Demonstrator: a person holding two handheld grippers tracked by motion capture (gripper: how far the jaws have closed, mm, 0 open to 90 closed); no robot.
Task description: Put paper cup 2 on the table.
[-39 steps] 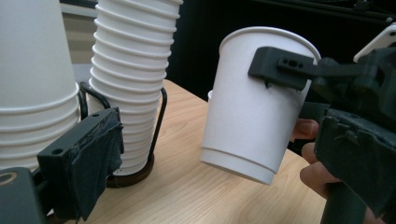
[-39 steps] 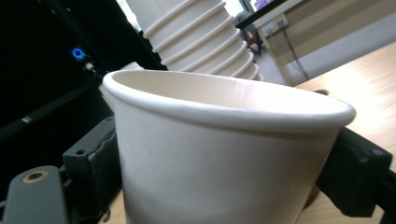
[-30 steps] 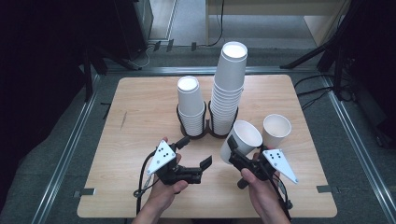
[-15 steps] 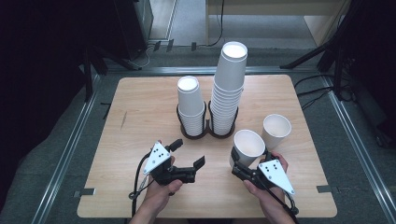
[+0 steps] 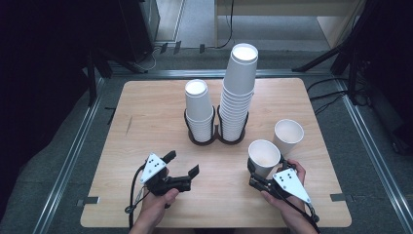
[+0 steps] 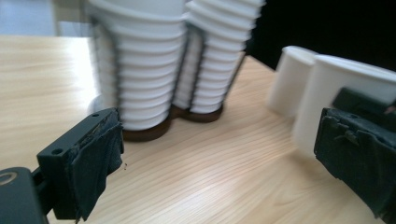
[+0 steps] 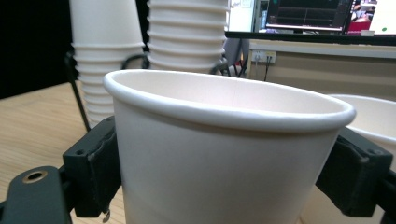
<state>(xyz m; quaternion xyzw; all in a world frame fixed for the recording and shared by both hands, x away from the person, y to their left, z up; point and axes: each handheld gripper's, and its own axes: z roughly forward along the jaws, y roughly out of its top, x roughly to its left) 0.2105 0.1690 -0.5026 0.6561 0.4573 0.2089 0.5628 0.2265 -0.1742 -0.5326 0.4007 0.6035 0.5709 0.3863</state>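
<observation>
Right gripper [image 5: 260, 171] grips a white paper cup [image 5: 263, 156] upright, jaws clamped on its sides, at the near right of the table [image 5: 146, 112], just beside a second loose cup [image 5: 288, 136]. Left gripper [image 5: 182, 165] jaws wide, holding nothing, near left. Two cup stacks [image 5: 237, 92] stand in a dark holder [image 5: 214, 139] at centre.

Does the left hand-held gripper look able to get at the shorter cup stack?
Probably yes: the left hand-held gripper stands open, with bare table between it and the shorter cup stack.
</observation>
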